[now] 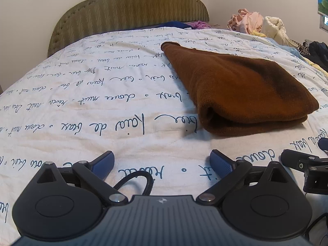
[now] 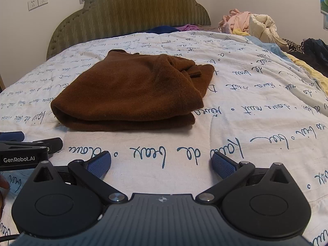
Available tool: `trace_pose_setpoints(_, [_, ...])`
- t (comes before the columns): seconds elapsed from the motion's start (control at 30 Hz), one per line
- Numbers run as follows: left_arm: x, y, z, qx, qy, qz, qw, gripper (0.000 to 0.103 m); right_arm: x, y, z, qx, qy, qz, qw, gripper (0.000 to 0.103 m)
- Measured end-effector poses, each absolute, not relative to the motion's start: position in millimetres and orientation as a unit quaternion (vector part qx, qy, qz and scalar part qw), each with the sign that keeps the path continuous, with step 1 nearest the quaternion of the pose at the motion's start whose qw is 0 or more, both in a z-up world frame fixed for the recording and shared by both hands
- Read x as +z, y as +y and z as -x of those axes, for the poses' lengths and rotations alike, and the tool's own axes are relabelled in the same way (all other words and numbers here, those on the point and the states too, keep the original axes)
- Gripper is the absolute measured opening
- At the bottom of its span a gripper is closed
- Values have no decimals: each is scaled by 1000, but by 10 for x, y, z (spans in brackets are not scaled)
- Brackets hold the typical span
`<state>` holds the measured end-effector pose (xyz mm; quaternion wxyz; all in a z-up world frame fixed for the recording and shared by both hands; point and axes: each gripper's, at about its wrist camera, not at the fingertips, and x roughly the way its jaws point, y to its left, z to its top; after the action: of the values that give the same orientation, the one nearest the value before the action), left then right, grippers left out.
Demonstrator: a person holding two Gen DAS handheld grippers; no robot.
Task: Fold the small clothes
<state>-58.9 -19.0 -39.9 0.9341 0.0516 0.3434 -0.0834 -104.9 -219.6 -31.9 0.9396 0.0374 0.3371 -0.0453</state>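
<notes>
**Inspector:** Nearest item first, then outward.

**Operator:** Both claws, close under the lenses. My left gripper [image 1: 162, 162] has its blue pads spread wide with nothing between them but sheet. My right gripper [image 2: 161, 163] is the same: fully parted, empty. They sit side by side, low over the bed.

**Inspector:** And the garment?

**Operator:** One brown knit garment [image 2: 131, 90], already folded into a thick bundle, lies just ahead of both claws, touching neither. From the right claw it is straight ahead and slightly left; from the left claw it [image 1: 242, 86] lies ahead and to the right. I judge the right claw nearer. Its rolled fold edge faces me; its long axis runs away toward the headboard. A loose cuff shows at its far right corner.

**Inspector:** Surface and room?

**Operator:** White bedspread [image 2: 246, 135] with blue script, soft and slightly rumpled. Beyond it, an olive padded headboard [image 2: 131, 10], and a pile of unfolded clothes [image 2: 250, 24] at far right.
</notes>
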Motion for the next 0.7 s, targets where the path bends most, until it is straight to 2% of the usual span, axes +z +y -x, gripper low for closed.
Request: trace_pose_setpoints(0.7, [-396,-189,597,-85,342,-50,934,101,-329,-2207,1083,-52,323,-41,944,103])
